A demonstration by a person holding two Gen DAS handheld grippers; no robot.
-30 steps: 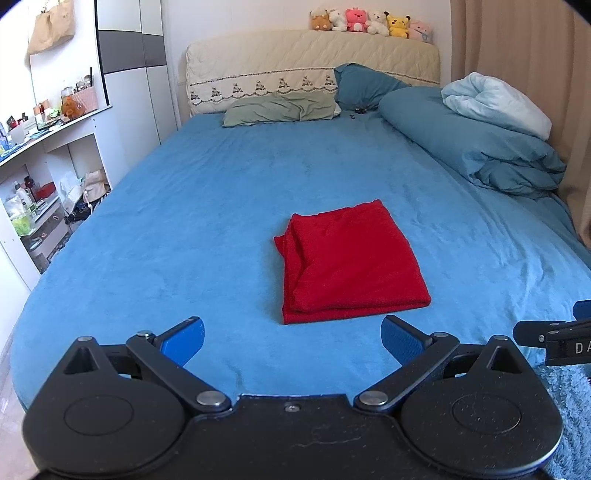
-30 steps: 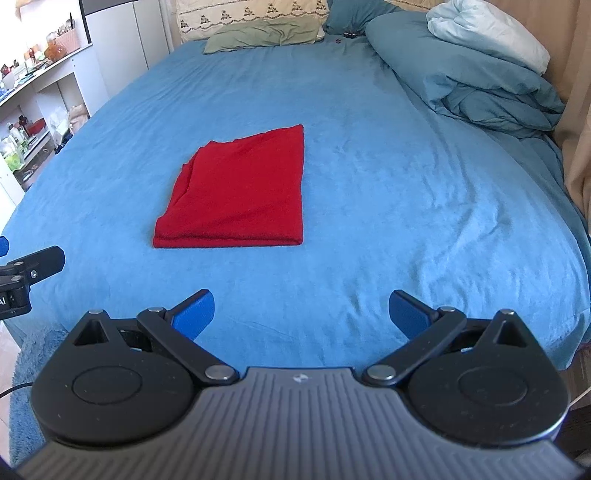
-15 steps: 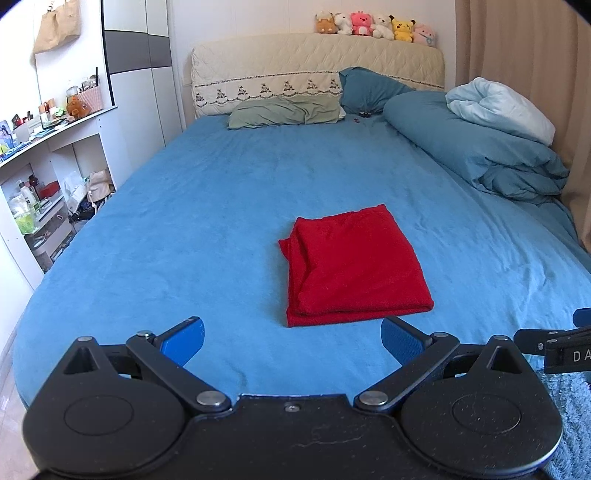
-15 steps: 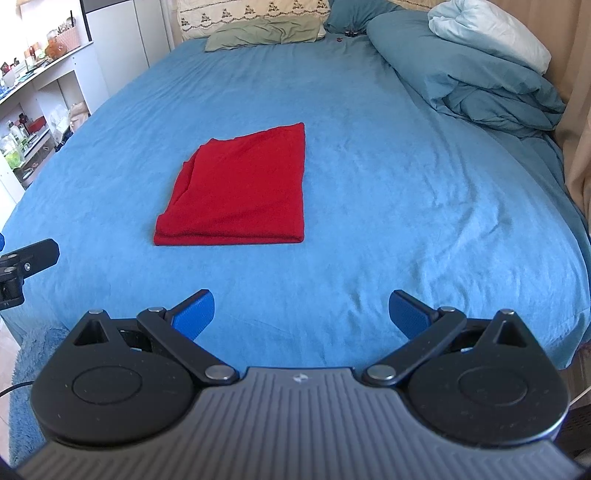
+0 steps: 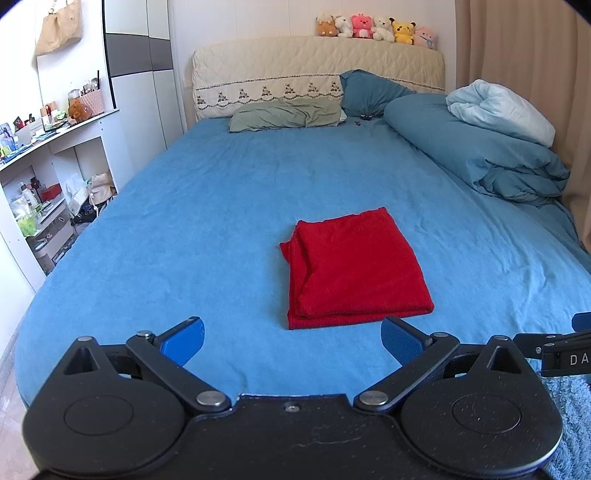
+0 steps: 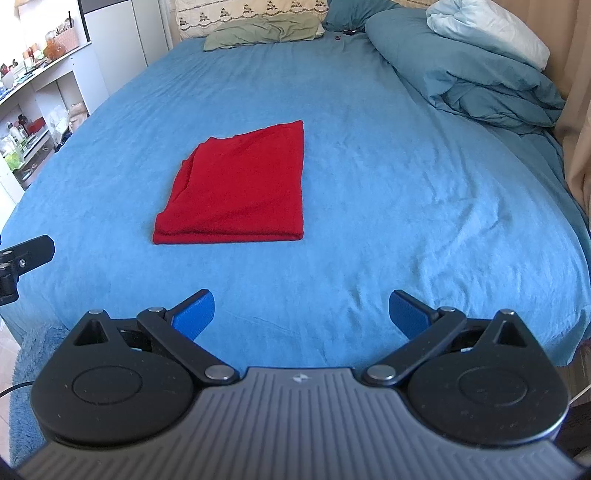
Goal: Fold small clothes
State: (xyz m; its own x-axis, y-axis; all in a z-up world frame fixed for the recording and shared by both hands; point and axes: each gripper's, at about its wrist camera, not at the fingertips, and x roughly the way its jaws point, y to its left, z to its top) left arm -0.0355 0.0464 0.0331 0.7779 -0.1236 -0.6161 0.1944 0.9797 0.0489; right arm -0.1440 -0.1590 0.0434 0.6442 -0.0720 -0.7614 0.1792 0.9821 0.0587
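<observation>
Left gripper (image 5: 291,338): jaws spread wide, nothing between them, hovering just off the foot edge of the bed (image 5: 207,206). Right gripper (image 6: 301,314): jaws likewise wide and empty, also at the foot edge, beside the left one. Just beyond the left jaws, folded red cloth (image 5: 354,267) lying flat on the blue sheet, near the foot edge and about midway between the side edges; layered edges showing along its left side, a neat fold along the near side. Further up, at the head edge, a green pillow (image 5: 284,116) and a dark blue pillow (image 5: 369,92). Along the right edge, a bunched blue duvet (image 5: 476,155). On top of the headboard (image 5: 317,70), a row of plush toys (image 5: 375,29).
</observation>
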